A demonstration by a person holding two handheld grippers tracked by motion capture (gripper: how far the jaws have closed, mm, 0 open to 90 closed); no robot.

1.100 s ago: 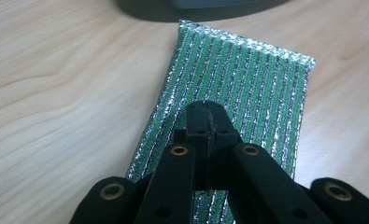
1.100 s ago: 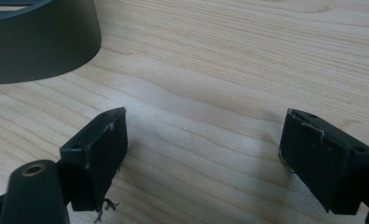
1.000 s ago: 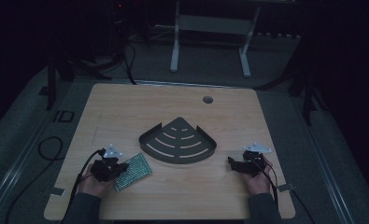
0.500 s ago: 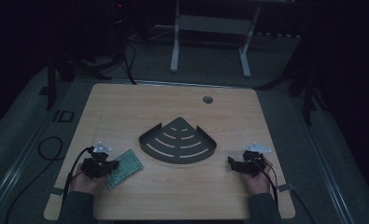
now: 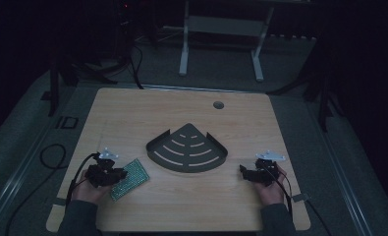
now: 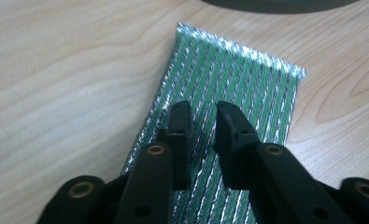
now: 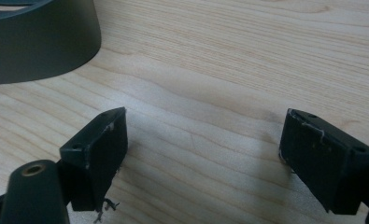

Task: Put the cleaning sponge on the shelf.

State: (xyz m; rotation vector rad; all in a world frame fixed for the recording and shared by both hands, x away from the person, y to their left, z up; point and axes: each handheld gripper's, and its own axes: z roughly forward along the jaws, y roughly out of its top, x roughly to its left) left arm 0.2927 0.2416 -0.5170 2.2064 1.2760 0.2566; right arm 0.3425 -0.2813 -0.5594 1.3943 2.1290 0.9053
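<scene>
1. Left gripper (image 6: 200, 112) hovers over a green, silver-striped foil packet (image 6: 229, 98); its jaws have just been opening and stand slightly apart, with nothing pinched between them.
2. Beyond that gripper's tips lies a dark fan-shaped slotted tray (image 5: 187, 148) on the wooden table (image 5: 132, 113).
3. Right gripper (image 7: 203, 140) rests near the tray's other side, jaws wide apart over bare wood.

A dark fan-shaped slotted tray (image 5: 187, 149) sits mid-table (image 5: 132, 108).
</scene>
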